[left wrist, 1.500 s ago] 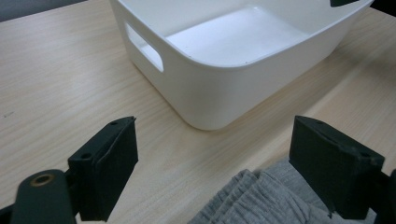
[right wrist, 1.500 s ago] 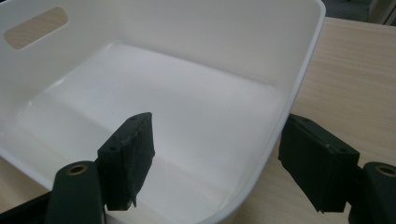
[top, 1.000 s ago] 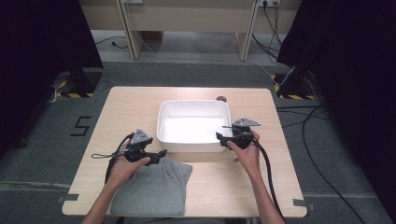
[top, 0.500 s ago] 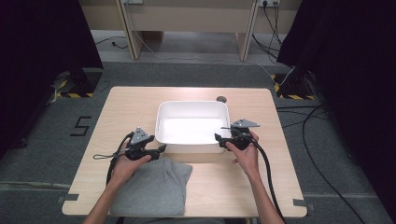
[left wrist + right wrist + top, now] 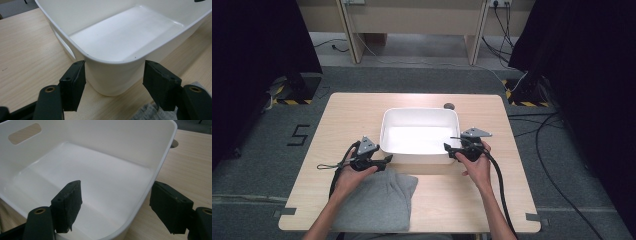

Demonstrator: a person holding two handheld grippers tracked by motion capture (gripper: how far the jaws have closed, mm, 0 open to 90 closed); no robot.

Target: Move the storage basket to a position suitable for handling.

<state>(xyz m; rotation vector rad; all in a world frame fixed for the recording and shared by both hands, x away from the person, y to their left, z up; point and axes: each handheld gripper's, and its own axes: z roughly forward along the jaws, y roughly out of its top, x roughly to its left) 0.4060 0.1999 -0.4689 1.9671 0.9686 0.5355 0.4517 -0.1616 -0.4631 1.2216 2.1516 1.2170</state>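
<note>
A white plastic bin stands empty in the middle of the wooden table. My left gripper is at the bin's near left corner. In the left gripper view its jaws have just been closing, and the pads now lie against both sides of the rounded corner. My right gripper is at the near right corner and stands open. It straddles the bin wall, with one pad inside the bin and the other outside, well apart from each other.
A folded grey cloth lies at the table's front left, just below my left hand; a bit of it is under the left jaws. A small dark round spot sits behind the bin. Cables run over the floor at the right.
The left gripper has edged a little toward the bin's corner and its jaws have narrowed around it. The right gripper and the bin have stayed put.
</note>
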